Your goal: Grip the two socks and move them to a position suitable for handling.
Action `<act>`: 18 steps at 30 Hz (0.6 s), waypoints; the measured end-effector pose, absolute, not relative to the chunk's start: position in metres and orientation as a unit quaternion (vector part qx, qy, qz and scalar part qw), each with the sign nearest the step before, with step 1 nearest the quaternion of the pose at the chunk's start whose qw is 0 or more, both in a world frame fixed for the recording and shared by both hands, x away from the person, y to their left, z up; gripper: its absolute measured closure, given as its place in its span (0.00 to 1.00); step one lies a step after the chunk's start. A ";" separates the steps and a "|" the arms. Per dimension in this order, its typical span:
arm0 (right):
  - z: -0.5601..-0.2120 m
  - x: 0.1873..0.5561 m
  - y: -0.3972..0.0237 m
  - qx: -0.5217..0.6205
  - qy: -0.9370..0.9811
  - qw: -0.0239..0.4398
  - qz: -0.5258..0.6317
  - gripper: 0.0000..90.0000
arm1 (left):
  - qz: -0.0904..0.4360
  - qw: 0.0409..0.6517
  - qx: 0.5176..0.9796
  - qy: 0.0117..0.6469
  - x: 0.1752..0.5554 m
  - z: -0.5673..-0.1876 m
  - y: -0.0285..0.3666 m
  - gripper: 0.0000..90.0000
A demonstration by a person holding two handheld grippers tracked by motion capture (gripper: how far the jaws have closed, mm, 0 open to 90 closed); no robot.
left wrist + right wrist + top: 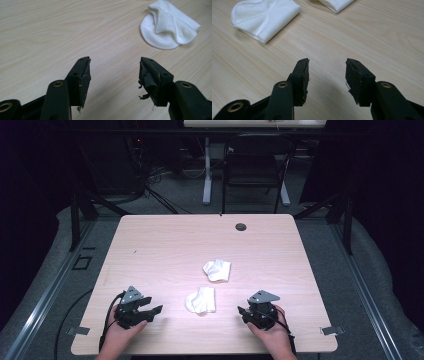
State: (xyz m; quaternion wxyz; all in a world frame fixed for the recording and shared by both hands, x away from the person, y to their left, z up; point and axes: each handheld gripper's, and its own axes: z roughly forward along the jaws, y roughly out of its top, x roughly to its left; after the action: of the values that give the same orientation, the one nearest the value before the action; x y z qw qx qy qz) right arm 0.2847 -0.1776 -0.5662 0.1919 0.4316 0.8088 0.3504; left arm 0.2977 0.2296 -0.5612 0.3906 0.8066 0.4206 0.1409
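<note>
Two small white folded cloths lie on the light wooden desk. The nearer cloth sits between the two grippers, toward the person's edge; the farther cloth lies just beyond it and slightly to the right, apart from it. The left gripper rests low over the desk to the left of the nearer cloth, its jaws wide apart with nothing between them. The right gripper sits to the right of that cloth, jaws likewise spread and empty. In the left gripper view the nearer cloth shows a rounded lower layer with a folded flap raised on top; in the right gripper view it lies ahead and to the left, with a corner of the farther cloth at the top edge.

Both cloths look thin, soft and very light, so they will likely sag and unfold when lifted, and may slide on the smooth wood if pushed. The raised flap or a free folded edge seems the best place to pinch, closing on all the layers together
</note>
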 end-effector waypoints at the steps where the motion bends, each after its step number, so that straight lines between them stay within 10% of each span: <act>1: -0.566 0.285 -0.178 0.434 0.809 0.191 0.348 0.60 | 0.138 0.394 0.804 0.423 0.298 -0.561 0.228 0.47; 18: -0.550 0.292 -0.125 0.375 0.842 0.160 0.354 0.76 | 0.127 0.410 0.798 0.422 0.284 -0.557 0.232 0.53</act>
State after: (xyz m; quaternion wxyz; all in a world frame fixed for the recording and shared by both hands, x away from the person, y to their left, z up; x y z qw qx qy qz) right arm 0.2919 -0.1248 -0.5498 0.1595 0.3745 0.8418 0.3544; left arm 0.2839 0.2320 -0.5569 0.4105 0.7984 0.4220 0.1268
